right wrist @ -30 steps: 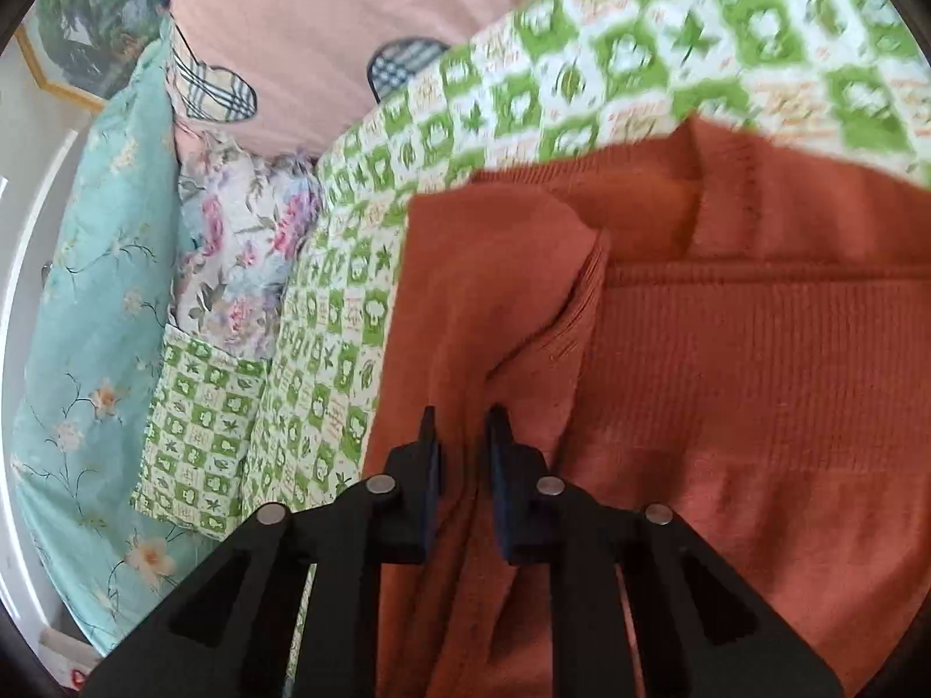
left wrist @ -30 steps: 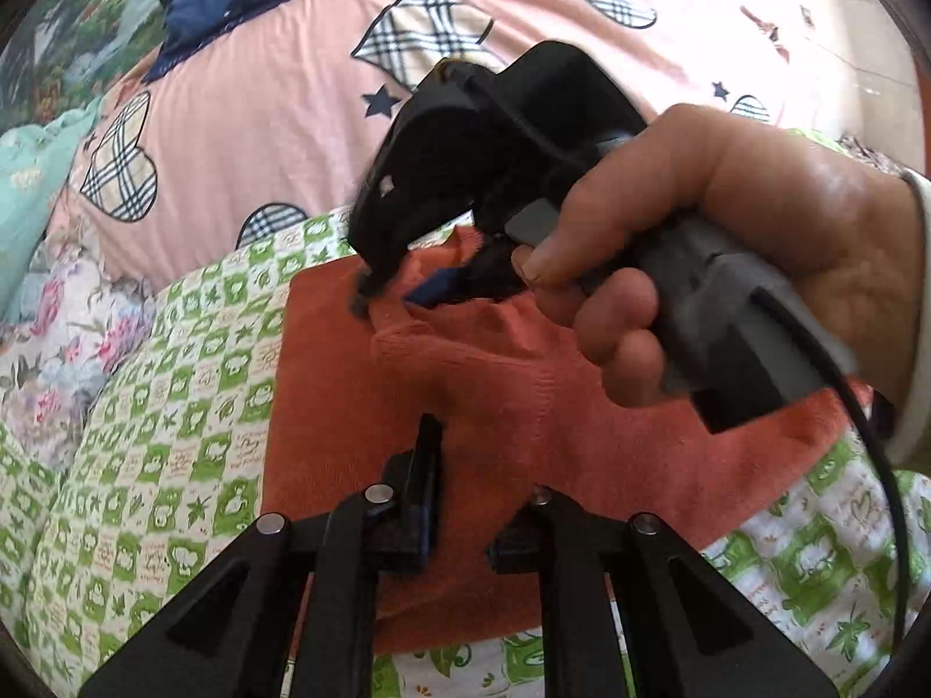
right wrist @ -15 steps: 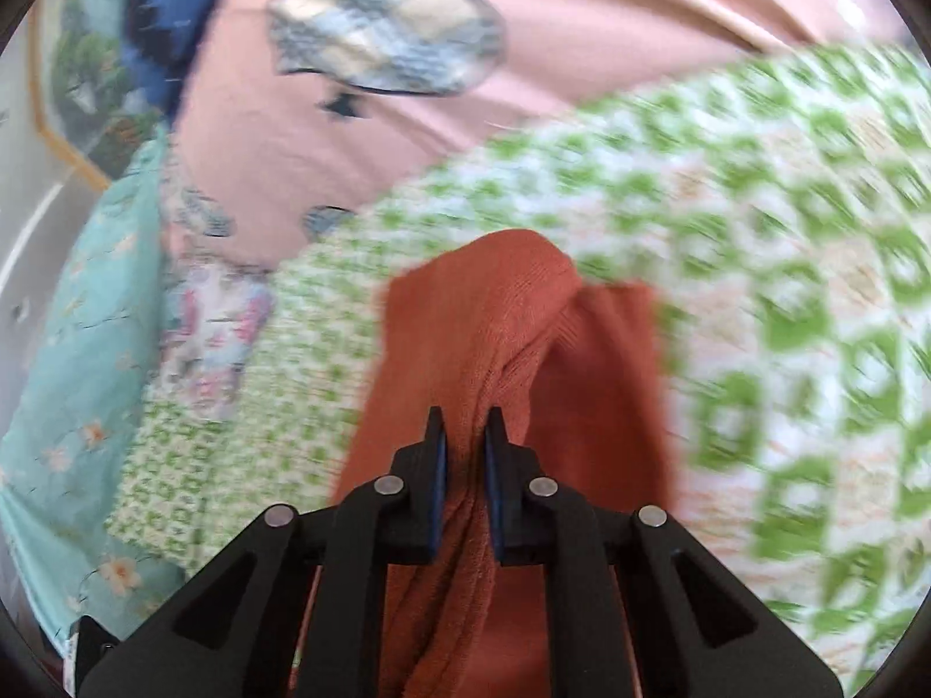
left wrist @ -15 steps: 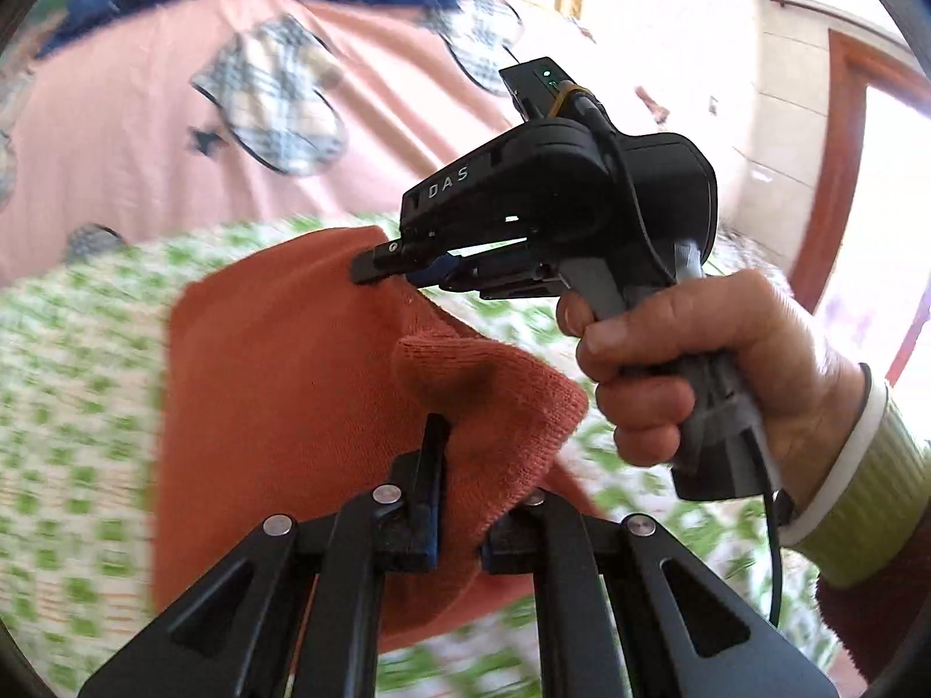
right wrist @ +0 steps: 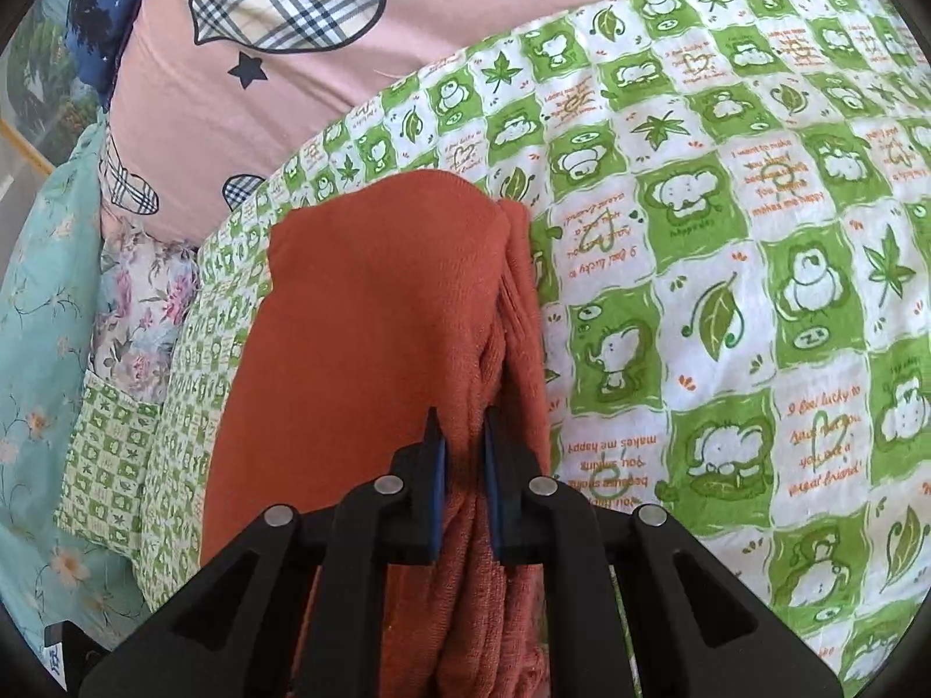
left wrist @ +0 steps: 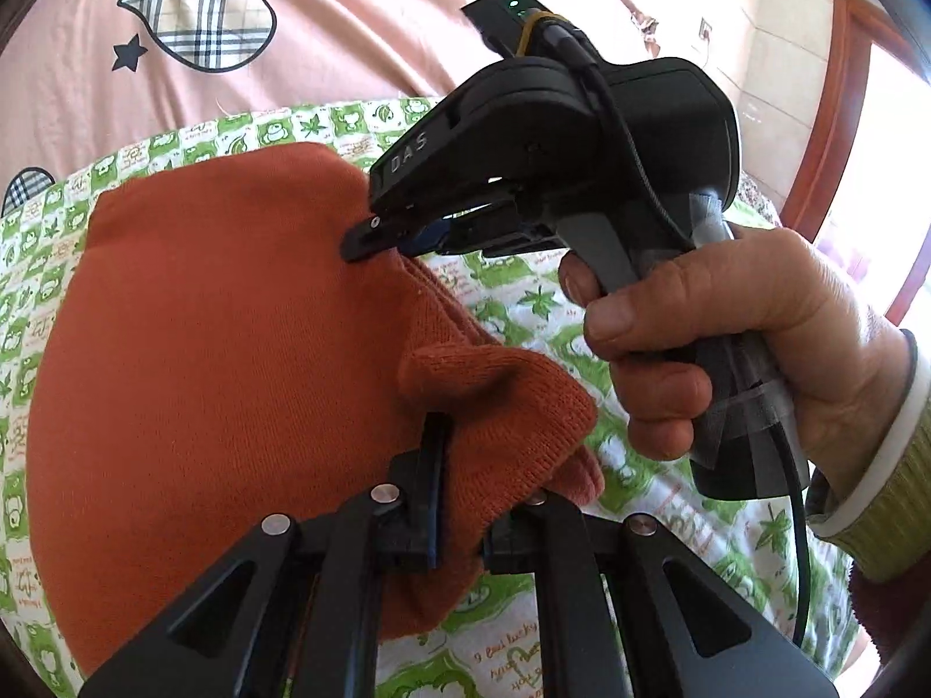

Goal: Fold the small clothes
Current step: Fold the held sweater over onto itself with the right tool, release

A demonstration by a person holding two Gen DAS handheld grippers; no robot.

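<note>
From the left wrist camera, the left hand-held gripper (left wrist: pixel 459 483) is clamped on a bunched corner of the orange knit garment (left wrist: pixel 221 360), which lies doubled over on the green-and-white checked cloth (left wrist: pixel 582 314) covering the bed. The figure for this gripper is nearly at its tightest, and the knit is plainly pinched between the pads. Beyond it, the right hand-held gripper (left wrist: pixel 363 241), held in a person's hand (left wrist: pixel 727 343), bites the same folded edge farther along.

From the right wrist camera, the right hand-held gripper (right wrist: pixel 462 465) is closed on a thick ridge of the orange knit garment (right wrist: pixel 361 314), layers stacked between the pads. The folded panel runs away from the camera, its far edge rounded and fairly even, with the green-and-white checked cloth (right wrist: pixel 727 232) to the right.

To finish this fold well, both grips should probably lower together, keeping the held edge taut between them so it lands aligned on the layer beneath, and release only once the cloth rests flat.
</note>
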